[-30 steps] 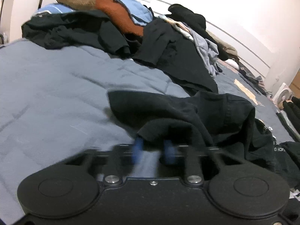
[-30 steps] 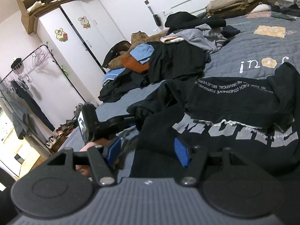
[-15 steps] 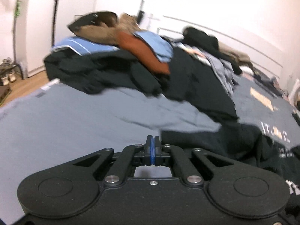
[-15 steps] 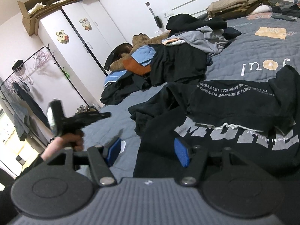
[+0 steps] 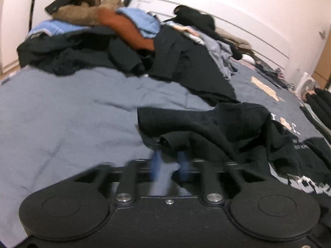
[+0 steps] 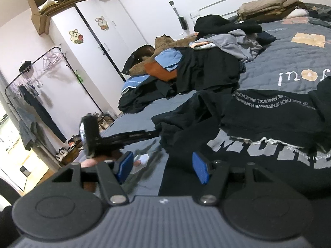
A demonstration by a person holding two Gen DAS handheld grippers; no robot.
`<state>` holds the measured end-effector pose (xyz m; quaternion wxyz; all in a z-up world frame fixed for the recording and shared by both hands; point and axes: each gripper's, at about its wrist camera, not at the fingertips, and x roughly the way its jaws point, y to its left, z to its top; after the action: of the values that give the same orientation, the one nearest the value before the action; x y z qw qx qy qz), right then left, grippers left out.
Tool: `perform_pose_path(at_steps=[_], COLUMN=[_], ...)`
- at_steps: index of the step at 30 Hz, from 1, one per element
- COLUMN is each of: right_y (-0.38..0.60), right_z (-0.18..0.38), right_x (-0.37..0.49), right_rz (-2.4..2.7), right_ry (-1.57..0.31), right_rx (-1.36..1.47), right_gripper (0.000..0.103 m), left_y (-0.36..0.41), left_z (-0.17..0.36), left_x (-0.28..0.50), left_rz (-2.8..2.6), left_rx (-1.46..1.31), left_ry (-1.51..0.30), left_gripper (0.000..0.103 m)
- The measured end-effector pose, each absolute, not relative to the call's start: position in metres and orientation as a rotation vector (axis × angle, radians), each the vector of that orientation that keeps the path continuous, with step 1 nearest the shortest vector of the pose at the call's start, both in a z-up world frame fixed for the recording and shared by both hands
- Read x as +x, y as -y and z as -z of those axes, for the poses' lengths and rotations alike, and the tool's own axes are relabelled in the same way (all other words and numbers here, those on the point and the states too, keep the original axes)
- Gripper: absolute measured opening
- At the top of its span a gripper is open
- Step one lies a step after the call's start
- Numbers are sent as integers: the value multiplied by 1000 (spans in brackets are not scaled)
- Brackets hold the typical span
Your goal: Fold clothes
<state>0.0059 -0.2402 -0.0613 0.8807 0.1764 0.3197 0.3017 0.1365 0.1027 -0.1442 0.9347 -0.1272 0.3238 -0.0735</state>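
Note:
A black sweatshirt [image 5: 227, 128] with grey lettering lies crumpled on the grey-blue bedspread [image 5: 62, 113]. My left gripper [image 5: 169, 163] is at the sweatshirt's near folded edge. Its blue pads are blurred and apart, the jaws opening, with bedspread showing in the gap and the cloth edge at the tips. The right wrist view shows the same sweatshirt [image 6: 269, 124] and the left gripper [image 6: 155, 133] reaching its sleeve from the left. My right gripper [image 6: 162, 168] stands open low over the sweatshirt's left border, with nothing pressed between its pads.
A big heap of unfolded clothes [image 5: 124, 47] covers the far side of the bed. Folded beige items [image 6: 269, 6] lie near the headboard. Dark folded clothes [image 5: 320, 103] and a white fan [image 5: 306, 84] are on the right. A wardrobe [image 6: 99, 41] and a clothes rack [image 6: 31, 82] stand to the left.
My left gripper left the sweatshirt edge, rose away shut and empty, then came back to the edge with its pads apart. The right gripper stayed open and still.

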Motion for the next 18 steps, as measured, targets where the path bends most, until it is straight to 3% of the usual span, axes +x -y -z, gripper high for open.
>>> perform_pose_path(at_steps=[15, 17, 18], right_y=[241, 242, 242], right_z=[65, 65, 65], right_x=[3, 3, 3], right_rz=[-630, -628, -628], right_ry=[-685, -687, -688], right_rx=[374, 374, 374], right_gripper=[62, 62, 62], left_y=[-95, -95, -96], left_z=[156, 157, 157], left_x=[152, 152, 152], left_rz=[162, 176, 186], left_rx=[-384, -408, -423], left_ry=[-629, -624, -620], left_gripper=[37, 34, 28])
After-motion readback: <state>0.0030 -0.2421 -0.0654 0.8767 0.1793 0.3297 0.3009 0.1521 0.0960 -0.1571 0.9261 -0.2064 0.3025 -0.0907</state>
